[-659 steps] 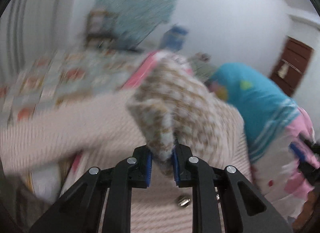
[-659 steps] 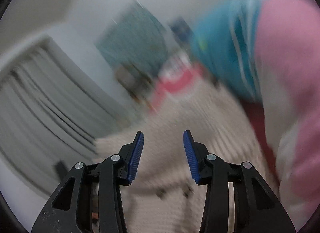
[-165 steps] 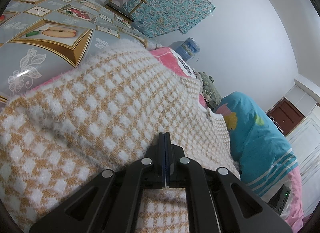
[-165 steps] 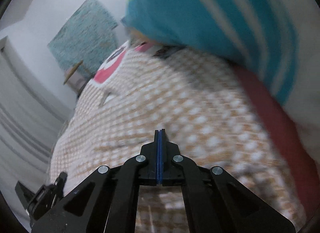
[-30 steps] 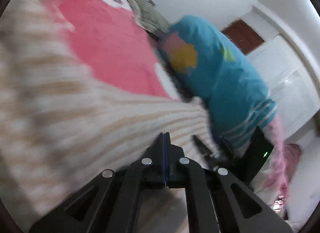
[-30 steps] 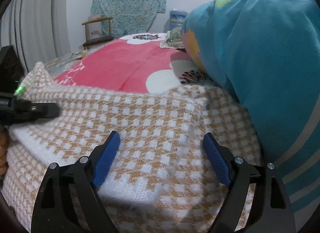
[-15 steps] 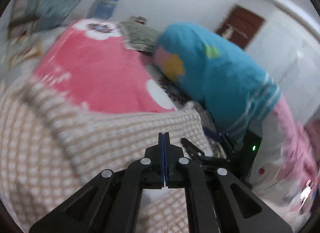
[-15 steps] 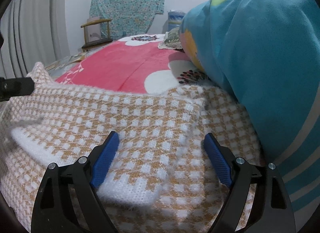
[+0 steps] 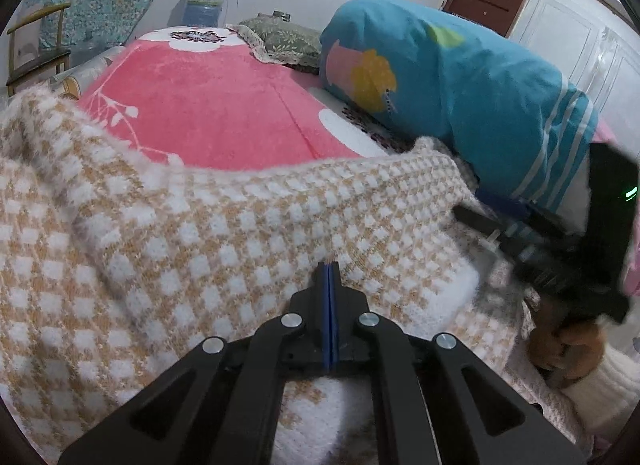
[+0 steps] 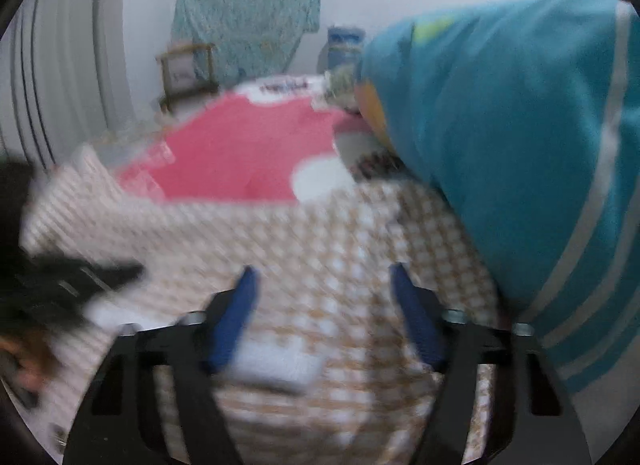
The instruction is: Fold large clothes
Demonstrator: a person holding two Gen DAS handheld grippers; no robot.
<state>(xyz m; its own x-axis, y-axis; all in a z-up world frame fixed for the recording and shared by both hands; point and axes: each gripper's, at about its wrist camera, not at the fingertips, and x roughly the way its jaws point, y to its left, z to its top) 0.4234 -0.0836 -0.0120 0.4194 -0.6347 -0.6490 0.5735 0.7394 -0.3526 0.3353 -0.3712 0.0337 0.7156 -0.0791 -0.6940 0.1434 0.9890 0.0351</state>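
A tan-and-white checked knit garment (image 9: pixel 224 233) lies on the pink blanket (image 9: pixel 208 105), its long axis running crosswise in the left wrist view, from the left edge toward the blue bedding roll (image 9: pixel 472 77) on the right. Its upper fold line runs roughly parallel to the blanket's near edge, and a white ribbed hem (image 9: pixel 452 293) sits at the end nearer the roll. The left gripper (image 9: pixel 328 285) hovers over the garment's near side with its pads pressed together and no cloth between them. The right gripper (image 10: pixel 324 313) is over the end beside the roll; its jaws are closing, with the garment beneath the gap, not pinched. The right wrist view is heavily blurred, so folds there are hard to make out, and the garment's near and left parts are cut off.
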